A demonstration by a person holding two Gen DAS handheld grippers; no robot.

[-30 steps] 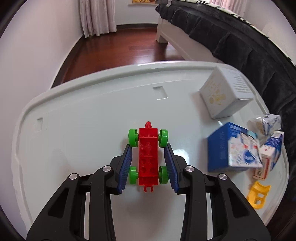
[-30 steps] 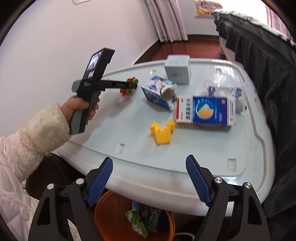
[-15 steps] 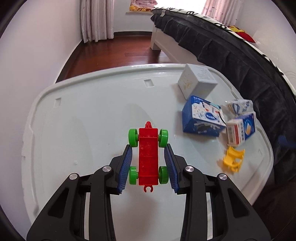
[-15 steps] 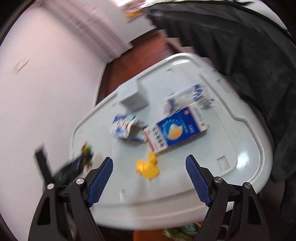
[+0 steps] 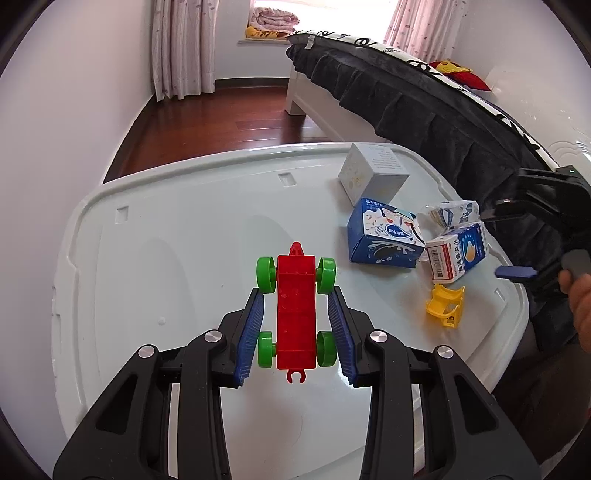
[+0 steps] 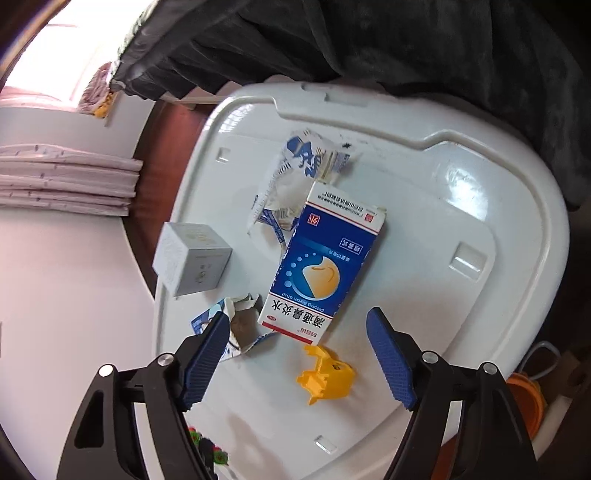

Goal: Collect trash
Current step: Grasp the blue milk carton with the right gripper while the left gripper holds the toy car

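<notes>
Gripping: left gripper [image 5: 295, 317], blue pads pressing green wheels of red toy car [image 5: 296, 310], holding it above white table [image 5: 177, 258]. Lying at right: grey-white box [image 5: 373, 177], torn blue carton [image 5: 384, 236], crumpled wrapper [image 5: 454, 213], blue-white medicine box [image 5: 458, 254], yellow plastic piece [image 5: 445, 306]. Entering at far right: right gripper [image 5: 517, 273], jaws closing.

**A bedroom in a home**

A bed [image 5: 406, 107] with a white frame and a dark ruffled cover runs along one side, with a red cushion [image 5: 463, 74] on it. Pink curtains [image 5: 183, 48] hang to a dark wooden floor [image 5: 221, 125], and folded bedding [image 5: 273, 16] lies on the window sill.
</notes>
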